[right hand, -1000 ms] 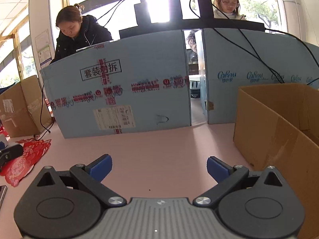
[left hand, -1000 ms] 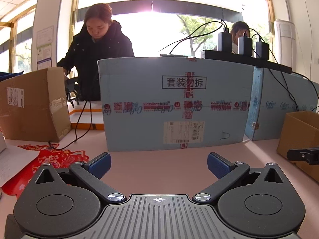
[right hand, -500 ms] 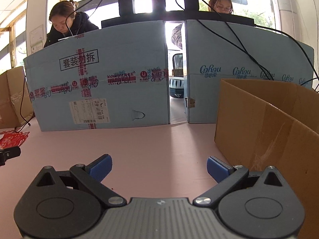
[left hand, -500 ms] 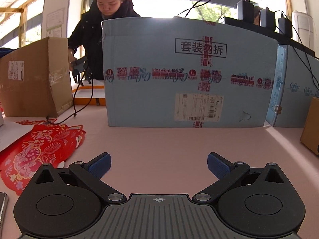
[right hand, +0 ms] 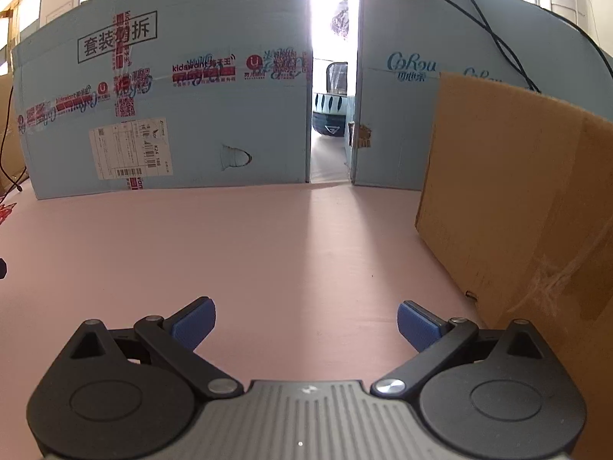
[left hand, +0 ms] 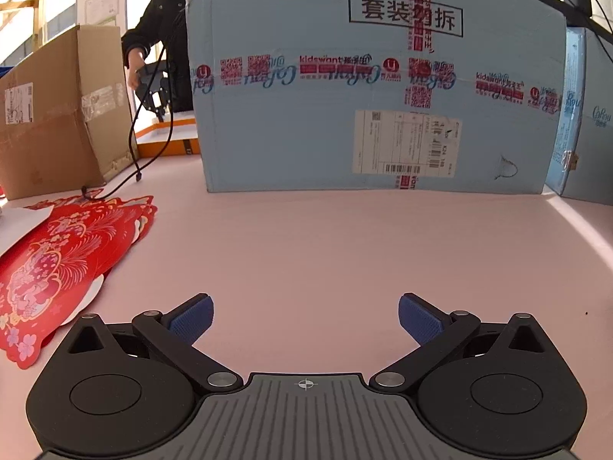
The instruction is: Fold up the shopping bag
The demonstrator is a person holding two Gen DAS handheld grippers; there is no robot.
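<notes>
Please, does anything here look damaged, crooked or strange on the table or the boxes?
Small things only. The blue carton has a torn, pushed-in spot low on its front. The brown box shows scuffed tape marks and a nick at its bottom edge. The red bag lies flat, not yet folded. Both grippers are open and empty.

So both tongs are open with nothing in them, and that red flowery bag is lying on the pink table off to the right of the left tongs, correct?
Nearly. Both the left tongs and the right tongs are open with nothing in them, but the red flowery bag lies on the pink table to the left of the left tongs, not the right. The left wrist view shows it.
</notes>
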